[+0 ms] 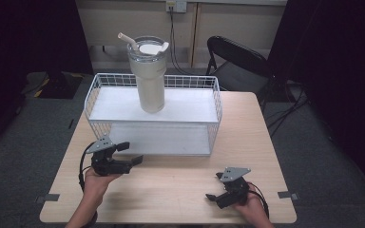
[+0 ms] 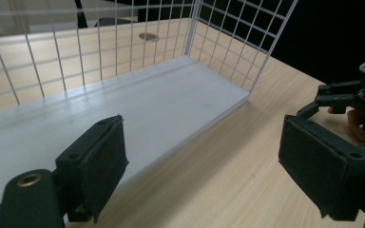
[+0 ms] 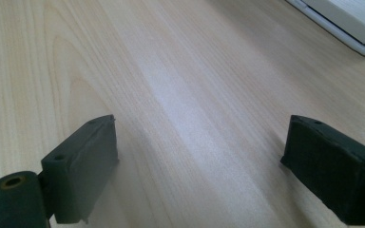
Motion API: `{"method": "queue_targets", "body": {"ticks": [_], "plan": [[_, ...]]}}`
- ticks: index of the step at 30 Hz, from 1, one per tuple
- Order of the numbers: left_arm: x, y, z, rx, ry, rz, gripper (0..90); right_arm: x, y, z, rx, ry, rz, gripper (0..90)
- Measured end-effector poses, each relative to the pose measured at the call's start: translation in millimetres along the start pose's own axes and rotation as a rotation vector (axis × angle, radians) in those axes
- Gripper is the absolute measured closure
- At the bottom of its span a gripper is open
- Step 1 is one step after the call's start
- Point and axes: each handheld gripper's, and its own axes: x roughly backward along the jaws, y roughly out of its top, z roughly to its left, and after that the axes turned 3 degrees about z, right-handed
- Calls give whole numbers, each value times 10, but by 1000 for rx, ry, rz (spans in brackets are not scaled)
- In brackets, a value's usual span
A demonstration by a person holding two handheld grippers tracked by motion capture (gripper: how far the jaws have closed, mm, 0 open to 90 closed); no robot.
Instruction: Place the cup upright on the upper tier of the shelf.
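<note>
Tumbler (image 1: pixel 149 78) stands upright on wire rack's (image 1: pixel 216 102) top shelf, table's far edge. Left gripper (image 1: pixel 129 153) and right gripper (image 1: pixel 214 186) both gape wide, empty. Approach level, squeeze the narrow body below the lid.

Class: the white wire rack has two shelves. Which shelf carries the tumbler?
The upper shelf: the cream tumbler with its straw stands upright on it, while the lower shelf beneath carries nothing.

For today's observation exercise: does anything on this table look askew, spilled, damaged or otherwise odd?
Nothing stands out. The tumbler stands upright on the top shelf of the wire rack, lid and straw in place, no spill. Both the left gripper and the right gripper are open, holding nothing.
</note>
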Motion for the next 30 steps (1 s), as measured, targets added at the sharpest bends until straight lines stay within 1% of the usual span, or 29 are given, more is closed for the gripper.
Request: {"method": "queue_targets", "body": {"ticks": [4,6,8,9,11,12,13,16,17,19,23,24,25,27,28,30], "plan": [[-23,-134,35,8,9,20,158,1,0,0,-1,0,1,103],[-34,-201,50,23,10,21,159,1,0,0,-1,0,1,103],[-48,-286,69,23,16,45,159,1,0,1,-2,0,1,103],[-48,-286,69,23,16,45,159,1,0,1,-2,0,1,103],[-46,-352,78,24,28,54,159,1,0,0,-1,0,1,103],[-46,-371,83,34,25,51,159,1,0,0,-1,0,1,103],[-41,-393,90,38,27,58,159,1,0,0,-1,0,1,103],[-29,-432,107,27,39,78,159,1,0,0,-1,0,1,103],[-17,-469,123,28,44,85,159,0,0,-1,1,0,0,104],[-15,-491,127,25,48,94,160,1,0,0,-1,0,1,103],[-12,-551,138,10,78,133,165,1,0,0,-1,0,1,103],[-7,-560,138,11,86,131,168,1,0,1,-1,0,1,103],[0,-566,143,16,82,128,169,1,0,0,-1,0,1,103],[2,-574,140,-5,101,145,172,1,0,1,-2,0,1,103],[2,-585,136,-8,101,149,172,1,0,1,-2,0,1,103],[-3,-603,133,5,76,169,182,1,0,0,-1,0,1,103]]}}
